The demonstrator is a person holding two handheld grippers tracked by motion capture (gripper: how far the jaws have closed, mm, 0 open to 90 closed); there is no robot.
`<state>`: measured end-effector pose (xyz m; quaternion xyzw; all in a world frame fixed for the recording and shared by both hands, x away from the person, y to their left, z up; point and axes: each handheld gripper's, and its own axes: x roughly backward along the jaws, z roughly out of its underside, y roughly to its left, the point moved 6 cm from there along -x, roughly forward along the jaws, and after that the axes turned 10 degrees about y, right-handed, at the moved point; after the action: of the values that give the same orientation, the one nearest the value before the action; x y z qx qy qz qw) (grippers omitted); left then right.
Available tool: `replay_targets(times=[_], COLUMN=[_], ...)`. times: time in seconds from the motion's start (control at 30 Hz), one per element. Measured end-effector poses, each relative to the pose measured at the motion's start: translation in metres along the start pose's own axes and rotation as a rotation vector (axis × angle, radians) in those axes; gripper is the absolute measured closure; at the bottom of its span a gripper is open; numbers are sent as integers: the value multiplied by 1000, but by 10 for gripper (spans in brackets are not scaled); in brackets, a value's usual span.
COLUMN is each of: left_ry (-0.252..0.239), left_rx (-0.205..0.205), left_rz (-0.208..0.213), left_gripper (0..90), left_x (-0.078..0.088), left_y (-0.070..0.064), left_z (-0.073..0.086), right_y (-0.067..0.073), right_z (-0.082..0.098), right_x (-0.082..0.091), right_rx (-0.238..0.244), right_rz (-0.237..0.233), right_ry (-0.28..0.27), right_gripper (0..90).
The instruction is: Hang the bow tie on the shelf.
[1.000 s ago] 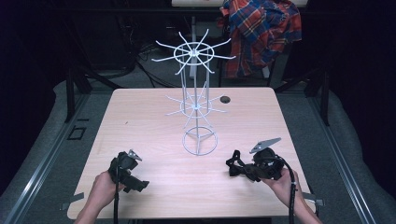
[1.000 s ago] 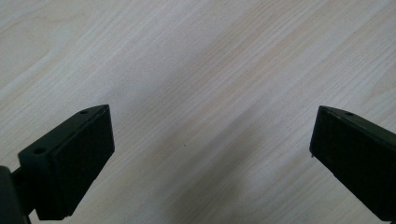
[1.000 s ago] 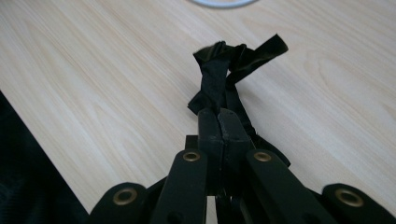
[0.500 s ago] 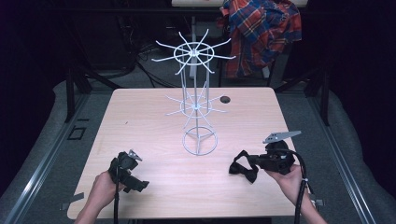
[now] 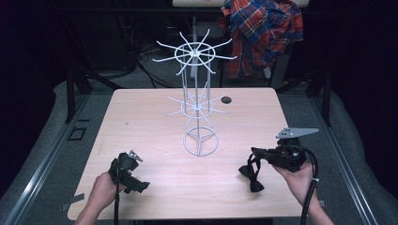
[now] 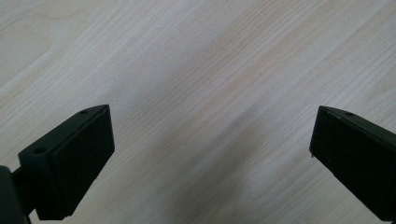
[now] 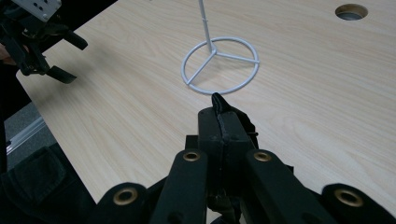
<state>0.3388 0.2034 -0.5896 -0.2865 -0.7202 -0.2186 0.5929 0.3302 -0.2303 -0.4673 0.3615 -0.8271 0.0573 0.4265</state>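
A black bow tie [image 5: 252, 176] hangs from my right gripper [image 5: 256, 153] over the front right of the wooden table [image 5: 141, 122]. Its lower end is at or just above the tabletop. In the right gripper view the jaws of the right gripper [image 7: 220, 122] are shut on a strip of the bow tie [image 7: 217, 101]. A white wire rack [image 5: 197, 101] with two tiers of radiating hooks stands mid-table, its ring base [image 7: 219, 65] just beyond the right gripper. At the front left my left gripper [image 5: 134, 176] sits low over the table; its jaws [image 6: 210, 128] are open with bare wood between them.
A plaid shirt [image 5: 263, 33] hangs behind the table at the back right. A round cable hole [image 5: 226, 99] lies in the tabletop behind the rack. The left gripper [image 7: 42, 42] is at the upper left of the right gripper view, by the table's edge.
The right gripper has risen and drawn to the right, lifting the bow tie from where it lay on the table. The left gripper has stayed put.
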Motion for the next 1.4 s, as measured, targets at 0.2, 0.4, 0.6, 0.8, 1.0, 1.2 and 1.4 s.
replay_targets(times=[0.2,0.4,0.6,0.8,1.0,1.2,1.4], left_ry=[2,3,7,6,4,0,5], left_rx=[-1,2,1,3,4,1,1], left_rz=[1,2,1,3,4,4,5], left_gripper=[1,1,1,1,1,1,1], left_x=[0,-1,-1,-1,-1,0,-1], left_y=[0,0,0,0,0,0,0], left_z=[0,0,0,0,0,0,0], right_y=[-3,-6,-9,-12,-12,-12,-12], right_z=[-2,-4,-7,-12,-23,-30,-39], right_x=[4,7,9,10,3,-3,-5], right_rx=[0,-8,-15,-23,-11,0,1], right_rz=[15,24,31,35,34,28,33], right_ry=[-24,-35,-43,-52,-43,-25,-37], right_gripper=[899,899,899,899,899,899,898])
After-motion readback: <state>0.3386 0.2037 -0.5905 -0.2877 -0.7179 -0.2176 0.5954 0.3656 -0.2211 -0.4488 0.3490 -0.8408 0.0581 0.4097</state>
